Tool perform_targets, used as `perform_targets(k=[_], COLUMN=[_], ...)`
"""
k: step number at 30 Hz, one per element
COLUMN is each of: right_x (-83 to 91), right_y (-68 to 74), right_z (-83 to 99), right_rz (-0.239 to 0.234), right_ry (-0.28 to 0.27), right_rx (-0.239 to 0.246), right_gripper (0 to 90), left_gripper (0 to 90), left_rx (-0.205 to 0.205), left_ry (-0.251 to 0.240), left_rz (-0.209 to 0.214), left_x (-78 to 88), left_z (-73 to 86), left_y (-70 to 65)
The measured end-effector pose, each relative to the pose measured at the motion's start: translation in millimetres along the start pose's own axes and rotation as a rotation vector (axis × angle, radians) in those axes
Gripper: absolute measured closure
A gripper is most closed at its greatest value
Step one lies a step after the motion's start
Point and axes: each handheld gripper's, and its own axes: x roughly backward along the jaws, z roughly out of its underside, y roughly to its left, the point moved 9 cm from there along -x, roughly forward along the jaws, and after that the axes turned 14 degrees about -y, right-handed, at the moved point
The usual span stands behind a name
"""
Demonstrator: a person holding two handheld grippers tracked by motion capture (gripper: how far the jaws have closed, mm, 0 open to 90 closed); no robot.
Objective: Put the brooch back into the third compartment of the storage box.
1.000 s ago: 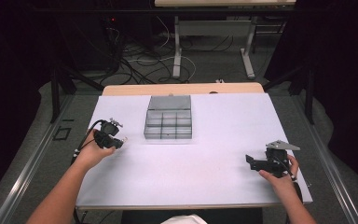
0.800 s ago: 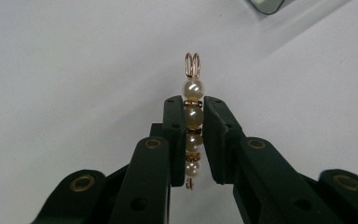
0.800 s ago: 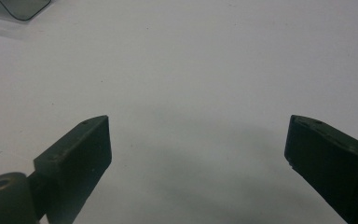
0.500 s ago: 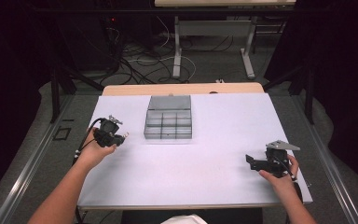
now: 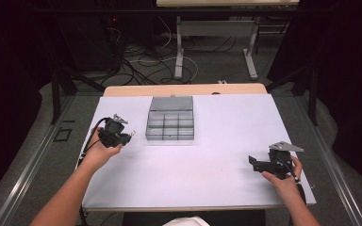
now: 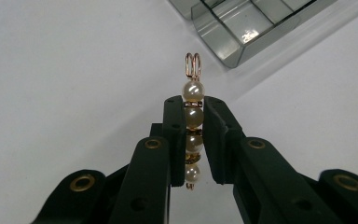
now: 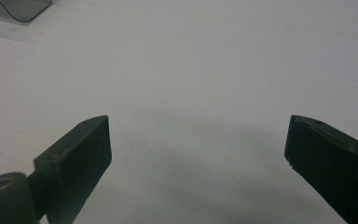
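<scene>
white table (image 5: 193, 174): left claw (image 6: 193, 116) clamped on pearl pin (image 6: 193, 114); right claw (image 7: 198, 140) apart.

Can't really see the pearl clip's (image 6: 192, 126) lower end, the jaws cover its sides, and the clear organizer box (image 6: 242, 28) gets cropped at the top edge.

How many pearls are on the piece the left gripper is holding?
4, in one row on the pearl pin: one above the fingers by the gold loop, two pinched between them, and one low near the base. More may be hidden behind the fingers.
</scene>
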Motion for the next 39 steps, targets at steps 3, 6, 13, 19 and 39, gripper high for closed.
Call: perform_targets(k=[3,6,13,19,39], right_x=[0.1,0.2,-0.1,0.3,0.2], right_y=[0.1,0.1,0.5,-0.1,0.5], right_z=[-0.1,-0.2,-0.1,-0.2,-0.4], right_rz=[0.000,-0.001,0.003,-0.002,-0.003], right_ry=[0.000,-0.001,0.001,-0.002,-0.002], right_rx=[0.000,0.001,-0.002,0.000,-0.003], right_gripper=[6.9,6.9,6.9,6.9,6.9], left_gripper=[79.8,79.8,79.8,79.8,79.8], left_rx=[-0.001,-0.001,-0.005,-0.020,0.007], left_ry=[-0.012,-0.020,-0.064,-0.077,-0.121], left_rz=[0.003,0.008,0.019,0.024,0.045], left_x=[1.3,2.2,-1.0,-2.9,-15.7], left_z=[-4.7,-9.3,-22.0,-30.6,-55.3], left_y=[-3.1,-6.8,-16.0,-22.0,-43.7])
